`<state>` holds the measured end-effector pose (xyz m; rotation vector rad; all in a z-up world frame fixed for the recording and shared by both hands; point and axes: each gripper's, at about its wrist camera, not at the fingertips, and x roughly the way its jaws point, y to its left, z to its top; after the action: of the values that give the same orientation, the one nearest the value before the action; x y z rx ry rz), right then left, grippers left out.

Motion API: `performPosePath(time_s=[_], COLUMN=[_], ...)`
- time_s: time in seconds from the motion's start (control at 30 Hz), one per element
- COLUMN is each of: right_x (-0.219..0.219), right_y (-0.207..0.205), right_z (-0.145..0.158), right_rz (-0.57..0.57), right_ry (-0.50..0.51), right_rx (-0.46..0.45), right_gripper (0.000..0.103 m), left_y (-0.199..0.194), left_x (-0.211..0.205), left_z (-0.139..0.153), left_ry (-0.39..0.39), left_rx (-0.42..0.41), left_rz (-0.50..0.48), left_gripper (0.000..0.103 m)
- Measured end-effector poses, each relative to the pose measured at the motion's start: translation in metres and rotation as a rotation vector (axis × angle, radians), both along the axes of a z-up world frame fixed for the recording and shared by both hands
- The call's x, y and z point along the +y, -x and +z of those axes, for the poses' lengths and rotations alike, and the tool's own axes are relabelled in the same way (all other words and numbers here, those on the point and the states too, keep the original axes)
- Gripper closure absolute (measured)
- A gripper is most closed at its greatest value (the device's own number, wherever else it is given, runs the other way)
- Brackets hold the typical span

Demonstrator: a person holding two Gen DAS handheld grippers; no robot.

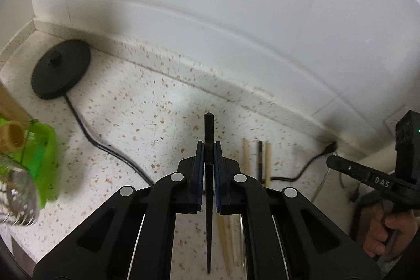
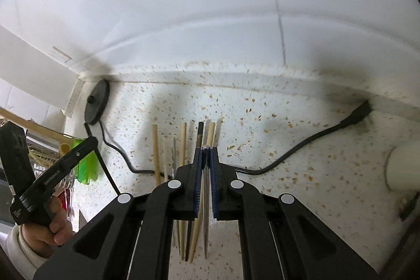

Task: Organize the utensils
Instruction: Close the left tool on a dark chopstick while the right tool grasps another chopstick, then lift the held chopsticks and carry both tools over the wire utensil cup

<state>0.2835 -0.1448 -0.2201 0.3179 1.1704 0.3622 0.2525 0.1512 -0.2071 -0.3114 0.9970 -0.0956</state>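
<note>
Above the speckled counter (image 1: pixel 147 106), left gripper (image 1: pixel 209 148) clamps a black chopstick (image 1: pixel 209 130), right gripper (image 2: pixel 206 156) a pale one (image 2: pixel 206 201), both lengthwise; green holder (image 1: pixel 44 162) lies nearer the left gripper.

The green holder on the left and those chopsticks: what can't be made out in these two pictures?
- Green holder, left wrist view: blurred, cut by the edge; its contents are unclear.
- Loose chopsticks on the counter, right wrist view: the right tool covers their middles, so the count is uncertain.
- Silver chopstick: its upper part is hidden between the pads.
</note>
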Motion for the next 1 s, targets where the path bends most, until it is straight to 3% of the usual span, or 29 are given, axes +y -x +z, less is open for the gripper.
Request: performPosePath(time_s=[0.2, 0.6, 1.0], right_x=[-0.003, 0.001, 0.040], right_y=[0.028, 0.069, 0.086], right_z=[0.036, 0.074, 0.130], right_rz=[0.002, 0.001, 0.049], right_ry=[0.029, 0.071, 0.100], right_rx=[-0.101, -0.223, -0.391], right_gripper=[0.100, 0.100, 0.100], left_y=[0.035, 0.093, 0.137], left_x=[0.001, 0.014, 0.045], left_z=[0.037, 0.088, 0.147], left_ry=[0.006, -0.026, -0.078], left_rx=[-0.085, -0.212, -0.332], left_rz=[-0.004, 0.013, 0.030], left_gripper=[0.097, 0.097, 0.097])
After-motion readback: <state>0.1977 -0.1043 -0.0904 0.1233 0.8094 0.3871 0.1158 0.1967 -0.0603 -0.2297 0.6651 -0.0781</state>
